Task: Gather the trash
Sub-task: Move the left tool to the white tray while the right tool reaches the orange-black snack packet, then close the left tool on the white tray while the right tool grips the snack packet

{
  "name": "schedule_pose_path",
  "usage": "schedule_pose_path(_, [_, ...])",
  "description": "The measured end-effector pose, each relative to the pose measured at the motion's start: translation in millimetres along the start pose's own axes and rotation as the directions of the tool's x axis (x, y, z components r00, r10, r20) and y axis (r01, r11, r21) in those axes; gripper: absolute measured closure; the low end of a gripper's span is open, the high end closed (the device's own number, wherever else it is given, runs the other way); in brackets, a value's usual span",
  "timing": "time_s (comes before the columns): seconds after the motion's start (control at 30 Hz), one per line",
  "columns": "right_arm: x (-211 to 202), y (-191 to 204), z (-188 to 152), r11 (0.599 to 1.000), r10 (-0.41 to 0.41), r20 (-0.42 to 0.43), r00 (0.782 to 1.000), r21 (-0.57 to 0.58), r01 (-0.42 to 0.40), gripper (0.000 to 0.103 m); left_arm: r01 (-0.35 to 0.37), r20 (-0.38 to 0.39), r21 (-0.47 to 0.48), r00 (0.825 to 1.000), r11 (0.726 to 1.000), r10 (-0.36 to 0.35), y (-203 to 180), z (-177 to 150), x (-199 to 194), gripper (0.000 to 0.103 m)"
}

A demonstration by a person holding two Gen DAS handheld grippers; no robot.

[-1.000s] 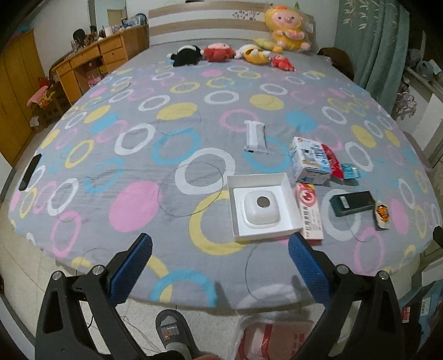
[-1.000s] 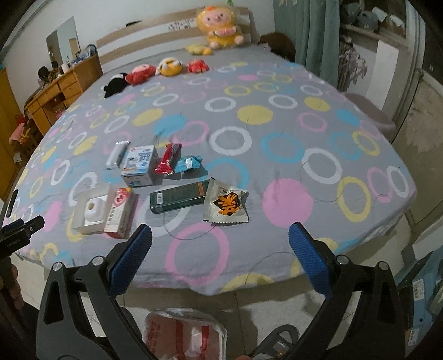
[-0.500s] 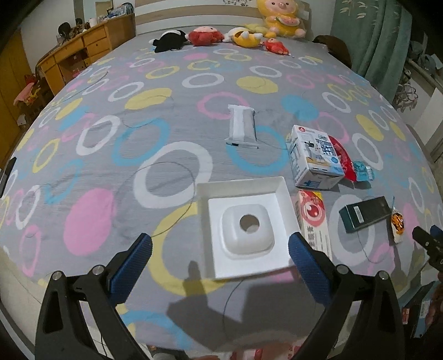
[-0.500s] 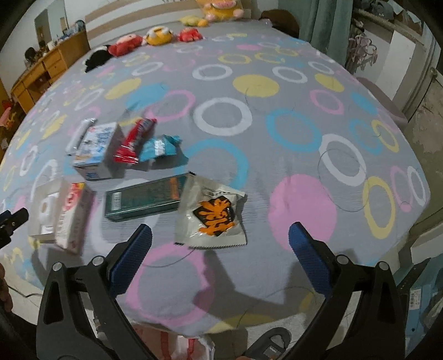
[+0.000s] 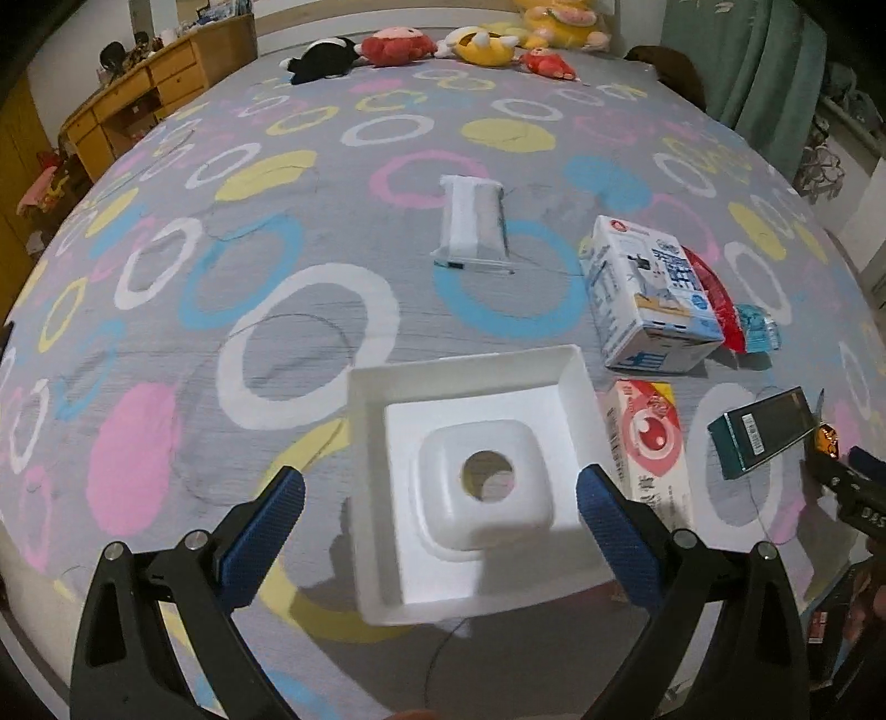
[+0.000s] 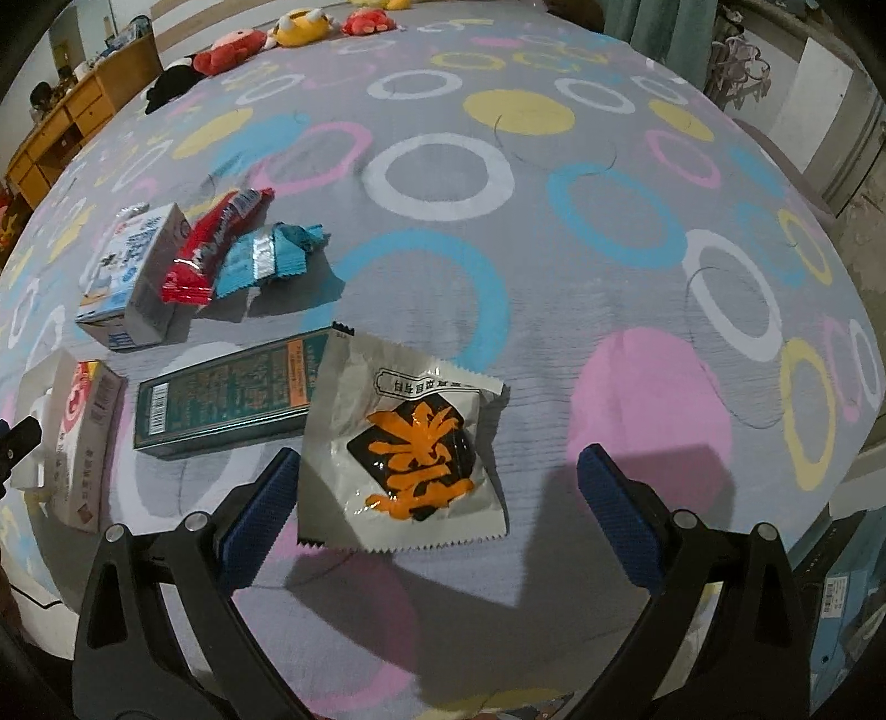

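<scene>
Trash lies on a bed with a grey ring-patterned cover. My left gripper [image 5: 440, 504] is open, its fingers on either side of a white plastic tray insert [image 5: 476, 476]. Beside it lie a red-and-white box [image 5: 650, 443], a dark green box [image 5: 761, 432], a blue-and-white carton [image 5: 650, 296] and a clear wrapper [image 5: 473, 224]. My right gripper [image 6: 437, 498] is open over a silver packet with orange print [image 6: 410, 443]. The dark green box [image 6: 227, 393], a red wrapper [image 6: 213, 243], a blue wrapper [image 6: 271, 252] and the carton [image 6: 133, 271] lie to its left.
Several plush toys [image 5: 432, 47] line the far end of the bed. A wooden desk [image 5: 138, 94] stands at the far left and green curtains [image 5: 758, 61] at the far right. The bed's front edge is just under both grippers.
Both grippers have moved forward and down over the bed: the left toward the white tray insert, the right toward the silver packet. Both stayed open.
</scene>
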State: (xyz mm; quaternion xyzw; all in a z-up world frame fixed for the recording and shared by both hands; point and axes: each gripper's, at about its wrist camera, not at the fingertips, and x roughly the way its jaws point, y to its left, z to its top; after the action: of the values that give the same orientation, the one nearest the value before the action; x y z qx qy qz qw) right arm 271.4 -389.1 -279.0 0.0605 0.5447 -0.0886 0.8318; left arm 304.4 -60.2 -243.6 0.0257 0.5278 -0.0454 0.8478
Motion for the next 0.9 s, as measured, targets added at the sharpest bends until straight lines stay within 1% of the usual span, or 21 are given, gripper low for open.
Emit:
schedule_pose_path(0.03, [3, 0, 1, 1.0, 0.0, -0.004, 1.0, 0.0, 0.0, 0.006, -0.017, -0.006, 0.0, 1.0, 1.0, 0.017, 0, 0, 3, 0.007])
schedule_pose_path(0.1, [8, 0, 3, 1.0, -0.004, -0.009, 1.0, -0.002, 0.004, 0.006, -0.015, -0.011, -0.001, 1.0, 1.0, 0.015, -2, 0, 7, 0.007])
schedule_pose_path(0.33, [19, -1, 6, 1.0, -0.007, -0.016, 1.0, 0.001, 0.007, 0.006, -0.047, -0.047, -0.031, 0.998, 0.998, 0.045, 2, 2, 28, 0.007])
schedule_pose_path(0.37, [19, -1, 7, 1.0, -0.008, -0.016, 1.0, 0.002, 0.008, 0.007, -0.037, -0.05, -0.036, 0.998, 0.999, 0.035, 3, 2, 30, 0.007])
schedule_pose_path(0.43, [19, 0, 5, 1.0, -0.014, -0.009, 1.0, -0.004, 0.014, 0.011, -0.03, -0.062, -0.04, 0.998, 0.999, 0.028, 3, 2, 34, 0.007])
schedule_pose_path(0.47, [19, 2, 6, 1.0, -0.016, -0.006, 1.0, -0.005, 0.016, 0.015, -0.031, -0.058, -0.039, 0.998, 0.999, 0.028, 3, 2, 34, 0.007])
schedule_pose_path(0.5, [18, 3, 6, 1.0, -0.018, 0.0, 1.0, -0.008, 0.018, 0.023, -0.03, -0.056, -0.035, 0.998, 0.999, 0.028, 2, 1, 34, 0.008])
schedule_pose_path(0.53, [17, 3, 6, 1.0, -0.016, 0.005, 1.0, -0.014, 0.016, 0.027, -0.028, -0.056, -0.031, 0.998, 0.999, 0.027, 2, 1, 34, 0.009])
schedule_pose_path(0.57, [17, 4, 6, 1.0, -0.015, 0.009, 1.0, -0.02, 0.015, 0.036, -0.017, -0.058, -0.036, 0.998, 0.999, 0.015, 2, 1, 33, 0.013])
schedule_pose_path(0.6, [15, 5, 7, 1.0, -0.014, 0.013, 1.0, -0.025, 0.014, 0.046, -0.005, -0.06, -0.04, 0.998, 0.999, 0.002, 3, 2, 32, 0.021])
schedule_pose_path(0.63, [14, 6, 7, 0.999, -0.018, 0.014, 1.0, -0.031, 0.019, 0.052, 0.006, -0.057, -0.038, 0.998, 0.999, -0.009, 2, 2, 30, 0.025])
schedule_pose_path(0.67, [13, 8, 7, 0.999, -0.021, 0.017, 1.0, -0.037, 0.021, 0.066, -0.001, -0.05, -0.031, 0.999, 1.0, -0.001, 2, 3, 28, 0.026])
schedule_pose_path(0.7, [12, 10, 7, 0.998, -0.024, 0.018, 1.0, -0.049, 0.025, 0.072, -0.003, -0.048, -0.031, 0.999, 1.0, 0.002, 1, 3, 27, 0.026])
schedule_pose_path(0.73, [12, 12, 7, 0.998, -0.031, 0.021, 0.999, -0.058, 0.032, 0.075, 0.001, -0.05, -0.039, 0.999, 0.999, -0.003, 2, 3, 28, 0.026])
schedule_pose_path(0.77, [11, 15, 6, 0.997, -0.032, 0.023, 0.999, -0.066, 0.033, 0.083, 0.006, -0.049, -0.049, 0.999, 0.999, -0.008, 4, 3, 27, 0.026])
schedule_pose_path(0.8, [10, 17, 6, 0.996, -0.041, 0.03, 0.999, -0.079, 0.044, 0.086, 0.004, -0.047, -0.05, 0.999, 0.999, -0.007, 4, 3, 26, 0.027])
schedule_pose_path(0.9, [8, 18, 4, 0.995, -0.052, 0.043, 0.998, -0.078, 0.055, 0.088, -0.003, -0.013, -0.051, 1.0, 0.999, 0.002, 4, 3, 17, 0.027])
